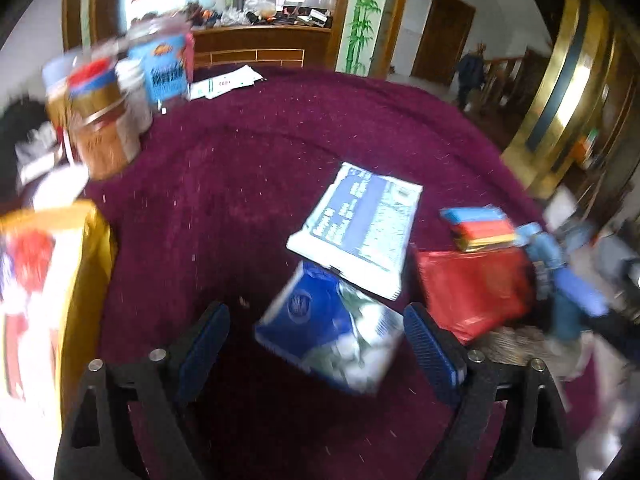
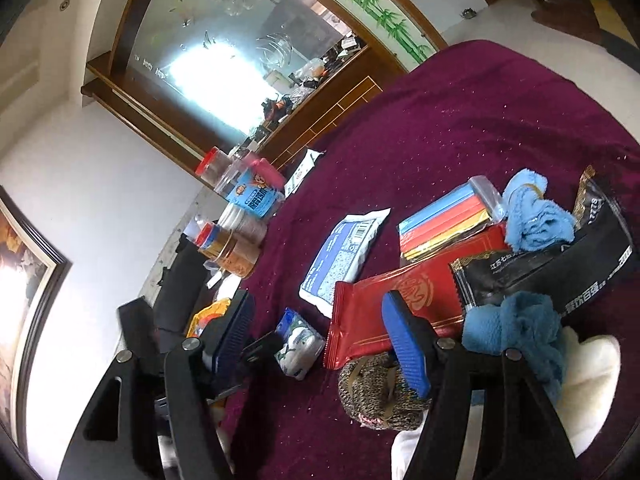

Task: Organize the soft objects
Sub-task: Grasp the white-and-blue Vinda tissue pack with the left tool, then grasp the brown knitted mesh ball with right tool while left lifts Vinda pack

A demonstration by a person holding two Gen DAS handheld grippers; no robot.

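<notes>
My left gripper (image 1: pixel 316 340) is open over the purple table (image 1: pixel 260 168), its jaws on either side of a small blue and white soft pack (image 1: pixel 332 336) without touching it. That pack also shows in the right wrist view (image 2: pixel 298 342). My right gripper (image 2: pixel 320 332) is open and empty above the table. Near it lie a knitted grey-brown bundle (image 2: pixel 376 392), a blue fleece cloth (image 2: pixel 516 332), a light blue towel (image 2: pixel 532 216) and a white soft item (image 2: pixel 588 372). A white and blue flat pack (image 1: pixel 360 232) lies just beyond the small pack.
A red packet (image 1: pixel 472 284), a black packet (image 2: pixel 560 264) and a striped coloured pack (image 2: pixel 444 220) lie to the right. Jars (image 1: pixel 100 120) and a blue tub (image 1: pixel 168 68) stand at the far left. A yellow bag (image 1: pixel 44 300) is close on the left.
</notes>
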